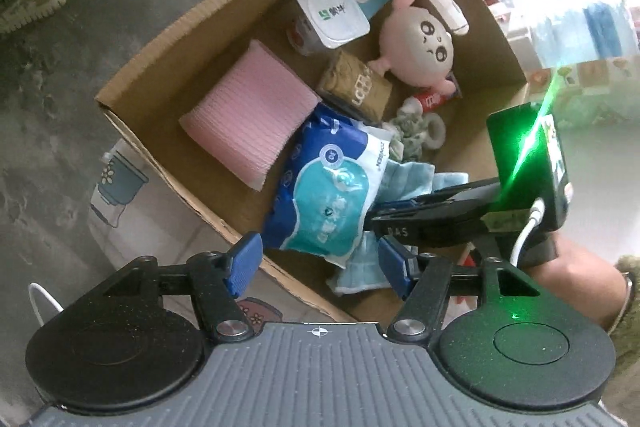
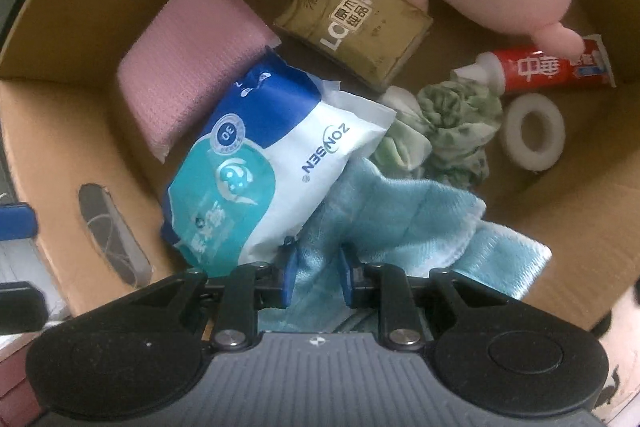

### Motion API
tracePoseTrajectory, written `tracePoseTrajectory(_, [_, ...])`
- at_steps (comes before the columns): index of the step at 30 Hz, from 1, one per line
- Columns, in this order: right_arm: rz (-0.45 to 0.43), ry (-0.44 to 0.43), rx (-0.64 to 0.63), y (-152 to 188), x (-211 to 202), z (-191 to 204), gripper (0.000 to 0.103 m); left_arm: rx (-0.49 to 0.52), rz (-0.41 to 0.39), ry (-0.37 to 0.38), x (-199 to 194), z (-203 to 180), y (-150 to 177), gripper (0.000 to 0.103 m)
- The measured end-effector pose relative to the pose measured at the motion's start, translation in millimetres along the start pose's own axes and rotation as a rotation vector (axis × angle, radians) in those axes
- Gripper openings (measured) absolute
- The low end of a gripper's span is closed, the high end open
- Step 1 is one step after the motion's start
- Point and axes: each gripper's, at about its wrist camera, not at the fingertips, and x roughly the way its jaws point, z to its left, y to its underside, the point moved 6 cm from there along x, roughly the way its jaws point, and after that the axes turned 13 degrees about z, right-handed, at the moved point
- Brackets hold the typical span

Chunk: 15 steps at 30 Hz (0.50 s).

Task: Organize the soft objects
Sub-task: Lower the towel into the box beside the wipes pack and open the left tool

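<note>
Light blue, fluffy, crumpled towel (image 2: 400, 219), one only, pinched in right claw (image 2: 316, 275). Left claw (image 1: 320, 267) spread, empty. One cardboard box (image 1: 168, 55).

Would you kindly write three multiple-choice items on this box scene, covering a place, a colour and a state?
1. The wet-wipes pack lies partly on:
A. the pink sponge
B. the toothpaste tube
C. the plush toy

2. The towel in the right gripper is:
A. pink
B. light blue
C. brown

3. The left gripper is:
A. shut on the towel
B. shut on the pack
C. open and empty

Answers: 1 A, its blue end overlaps the sponge's edge; 2 B, light-blue cloth sits pinched between the pads; 3 C, its fingers stand apart with nothing clamped.
</note>
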Motion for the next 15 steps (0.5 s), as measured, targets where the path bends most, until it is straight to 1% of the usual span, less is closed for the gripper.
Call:
tracePoseTrajectory(3, [-0.029,-0.029,0.011,-1.5,-2.9,3.5,0.025,-0.003,-0.004,0.015,-3.8,4.4,-1.3,0.064])
tracePoseTrajectory(5, [-0.056,-0.119,0.022,-0.6,-7.9,7.0,0.025,0.000,-0.008,0.023,-6.6,5.8,-2.1,0.064])
tracePoseTrajectory(6, [-0.050,-0.130,0.032,-1.1,-8.4,7.9,0.025,0.004,-0.011,0.023,-6.5,5.4,-2.5,0.064])
tracePoseTrajectory(12, [-0.047,-0.040,0.040,-1.1,-6.8,13.1,0.027,0.005,-0.007,0.012,-5.9,7.0,-5.1,0.064])
tracePoseTrajectory(13, [-0.039,-0.035,0.047,-1.8,-4.2,11.0,0.029,0.005,-0.008,0.011,-6.0,7.3,-5.4,0.064])
tracePoseTrajectory(15, [-0.029,-0.060,0.066,-3.1,0.6,4.5,0.039,0.007,-0.018,0.006,-6.9,8.6,-6.5,0.065])
